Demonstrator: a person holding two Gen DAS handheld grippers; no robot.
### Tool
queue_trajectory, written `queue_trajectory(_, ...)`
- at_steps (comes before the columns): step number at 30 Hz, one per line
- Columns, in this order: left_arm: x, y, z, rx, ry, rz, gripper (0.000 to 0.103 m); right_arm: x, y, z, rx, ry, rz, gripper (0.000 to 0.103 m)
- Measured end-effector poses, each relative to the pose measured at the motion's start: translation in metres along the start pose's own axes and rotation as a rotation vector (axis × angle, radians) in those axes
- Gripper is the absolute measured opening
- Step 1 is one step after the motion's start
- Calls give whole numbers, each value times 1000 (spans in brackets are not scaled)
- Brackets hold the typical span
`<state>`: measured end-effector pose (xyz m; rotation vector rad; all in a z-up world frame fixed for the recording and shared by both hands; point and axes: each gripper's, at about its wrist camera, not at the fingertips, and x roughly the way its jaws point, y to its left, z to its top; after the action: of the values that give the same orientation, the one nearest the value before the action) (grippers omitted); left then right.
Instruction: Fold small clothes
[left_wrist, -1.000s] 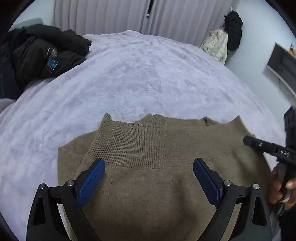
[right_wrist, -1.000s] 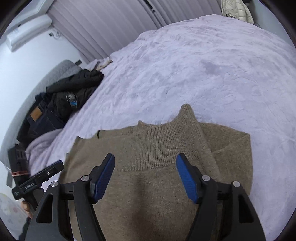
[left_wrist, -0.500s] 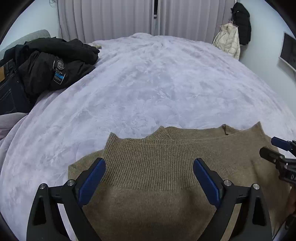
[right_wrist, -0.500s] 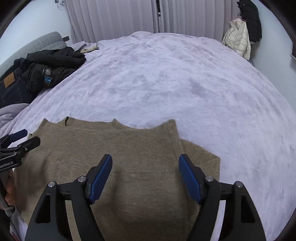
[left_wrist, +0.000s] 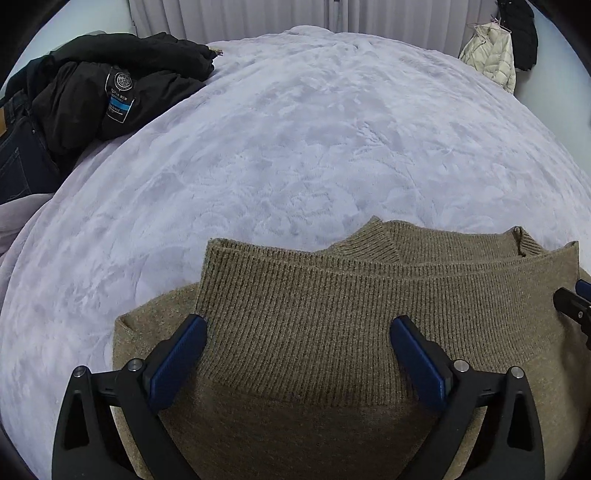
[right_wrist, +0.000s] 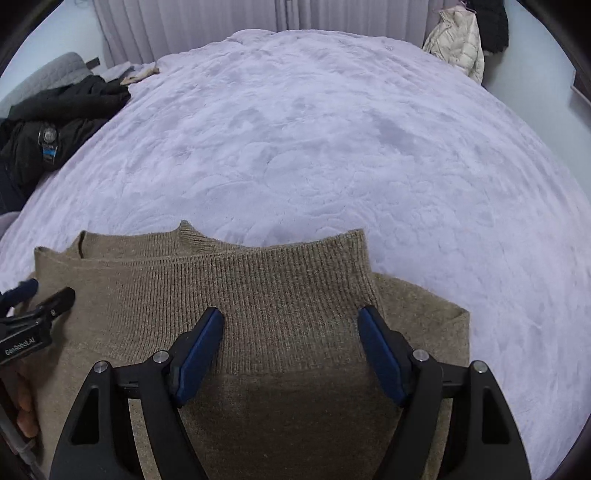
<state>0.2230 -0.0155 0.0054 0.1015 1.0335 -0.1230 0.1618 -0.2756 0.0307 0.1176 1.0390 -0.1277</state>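
Surface: wide bed under a pale lilac plush blanket (left_wrist: 295, 147), grey curtains behind; most of the blanket is bare.
Clutter: black padded jacket with a blue-and-white label (left_wrist: 110, 85) heaped at the far left of the bed, well apart from the work; cream quilted coat (left_wrist: 491, 51) hangs at the far right wall.
Task item: olive-brown ribbed knit sweater (left_wrist: 314, 332) lies on the near edge of the bed, directly under both tools. Its wide ribbed band (right_wrist: 280, 295) is laid back over the body, with another ribbed edge peeking out beyond it.
Left gripper (left_wrist: 297, 363): jaws spread wide, blue pads above the ribbed band on either side, nothing pinched.
Right gripper (right_wrist: 291, 354): jaws have just been opening and stand well apart over the right part of the band; knit lies below them, not clamped.
Spacing: each tool shows at the edge of the other's view, so they sit side by side across the garment.
Step, my read: a fold is laid and let go; both tools are lining up for the next grab.
Next move needs: go down onto the far ribbed edge, close on all layers at matching points left and right, then carry together so the fold lands square.
Watch: loose knit may bunch or only the top layer may get pinched.
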Motion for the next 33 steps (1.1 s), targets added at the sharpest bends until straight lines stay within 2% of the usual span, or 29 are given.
queue_trajectory(3,-15,-1,0,-8,-4,25,101,-5,11,0,-54,10,-55,79)
queue_trajectory(5,-34,-1,-4,-18,-45,0,101,-19,23,-3,-82,-14,-79,79)
queue_trajectory(7,-48,-1,-11,-30,-62,-25,101,-31,32,-7,-95,-43,-64,79)
queue_trajectory(9,-48,-2,-21,-44,-22,-37,101,-35,40,-11,-92,-35,-61,79)
queue_trajectory(11,-41,-6,-35,-16,19,-30,101,-30,49,-17,-99,8,-37,79)
queue_trajectory(13,-39,-3,-48,13,7,-5,101,-21,57,-24,-143,48,-56,79)
queue_trajectory(14,-40,4,-52,9,-3,-10,101,-23,57,-29,-166,32,-69,80)
queue_trajectory(17,-46,33,-59,-52,5,-68,101,-30,35,-37,-137,15,-79,81)
queue_trajectory(18,-49,41,-60,-68,4,-64,101,-33,21,-39,-106,15,-71,82)
queue_trajectory(20,-54,54,-62,-100,7,0,101,-38,-4,-44,-47,17,-68,82)
queue_trajectory(21,-59,60,-65,-128,13,-9,101,-42,-14,-48,-22,18,-68,82)
queue_trajectory(23,-73,65,-75,-180,13,-73,101,-56,-18,-55,1,9,-115,82)
queue_trajectory(25,-91,59,-92,-213,-16,-147,101,-79,-10,-71,-14,-44,-103,82)
queue_trajectory(27,-108,36,-113,-157,-53,-165,101,-97,7,-90,-46,-83,-61,83)
queue_trajectory(30,-124,5,-136,-53,-112,-131,101,-105,43,-123,-139,-92,-2,83)
queue_trajectory(31,-124,0,-140,-32,-122,-121,101,-104,53,-132,-167,-94,-6,83)
queue_trajectory(33,-112,0,-147,-14,-96,-71,101,-96,64,-144,-213,-92,-31,82)
